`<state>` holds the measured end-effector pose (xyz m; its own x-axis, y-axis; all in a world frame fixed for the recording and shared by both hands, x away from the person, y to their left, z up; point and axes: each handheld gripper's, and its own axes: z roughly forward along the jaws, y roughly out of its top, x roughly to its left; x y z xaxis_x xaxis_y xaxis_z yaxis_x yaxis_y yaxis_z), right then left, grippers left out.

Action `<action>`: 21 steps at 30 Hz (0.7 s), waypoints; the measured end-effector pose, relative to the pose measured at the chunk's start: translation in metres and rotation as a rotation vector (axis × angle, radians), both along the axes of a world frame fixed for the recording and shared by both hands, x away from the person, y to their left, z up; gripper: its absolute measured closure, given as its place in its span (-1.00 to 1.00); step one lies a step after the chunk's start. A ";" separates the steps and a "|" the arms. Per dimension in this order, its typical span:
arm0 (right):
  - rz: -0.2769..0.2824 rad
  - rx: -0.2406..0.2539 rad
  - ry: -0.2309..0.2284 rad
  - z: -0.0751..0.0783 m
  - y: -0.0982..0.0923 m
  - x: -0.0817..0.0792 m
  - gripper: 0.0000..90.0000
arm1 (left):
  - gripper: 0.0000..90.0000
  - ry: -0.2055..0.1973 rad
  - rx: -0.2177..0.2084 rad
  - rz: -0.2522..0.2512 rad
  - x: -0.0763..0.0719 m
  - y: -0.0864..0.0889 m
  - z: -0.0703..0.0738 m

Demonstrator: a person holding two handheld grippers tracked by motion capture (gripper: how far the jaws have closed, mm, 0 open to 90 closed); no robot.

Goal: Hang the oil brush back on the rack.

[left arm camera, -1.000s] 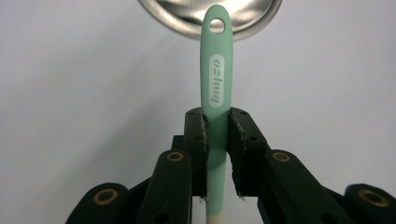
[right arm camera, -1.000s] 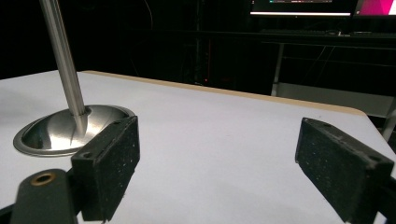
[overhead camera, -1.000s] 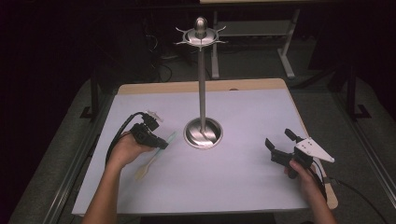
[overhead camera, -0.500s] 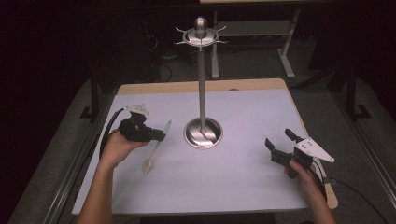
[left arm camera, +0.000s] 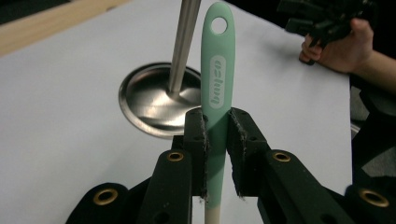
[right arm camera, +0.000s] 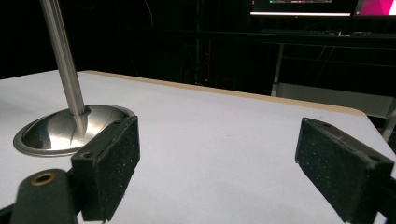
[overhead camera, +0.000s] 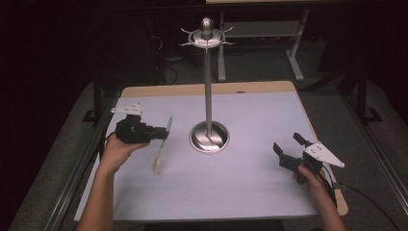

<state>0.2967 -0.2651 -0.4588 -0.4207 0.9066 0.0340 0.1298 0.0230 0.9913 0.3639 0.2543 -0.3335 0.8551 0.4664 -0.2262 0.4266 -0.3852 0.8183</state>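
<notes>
While left gripper (overhead camera: 161,132) clamps mint spatula (left arm camera: 215,93), right gripper (overhead camera: 286,150) gapes over white tabletop (overhead camera: 250,192); room dark

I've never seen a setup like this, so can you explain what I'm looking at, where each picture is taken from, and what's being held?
A person at a table holds a hand-operated grasping tool in each hand. One picture looks down from above; the other two come from cameras riding on each tool, looking along its black jaws. On the white surface stands a metal stand with a tall pole and hooks on top. The left tool is clamped on the mint-green handle of a utensil, lifted off the table; the handle has a hanging hole. The right tool rests low with its jaws open, holding nothing.
</notes>
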 end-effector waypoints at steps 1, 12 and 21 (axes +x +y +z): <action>0.000 -0.001 -0.002 0.000 0.000 0.000 -0.70 | 0.74 -0.009 -0.007 0.001 -0.001 0.001 0.001; -0.001 -0.002 -0.002 0.000 0.000 0.000 -0.70 | 0.74 -0.064 -0.123 -0.008 -0.001 0.008 0.011; -0.002 -0.001 0.002 0.000 0.000 0.000 -0.70 | 0.74 -0.115 -0.184 -0.004 0.001 0.005 0.028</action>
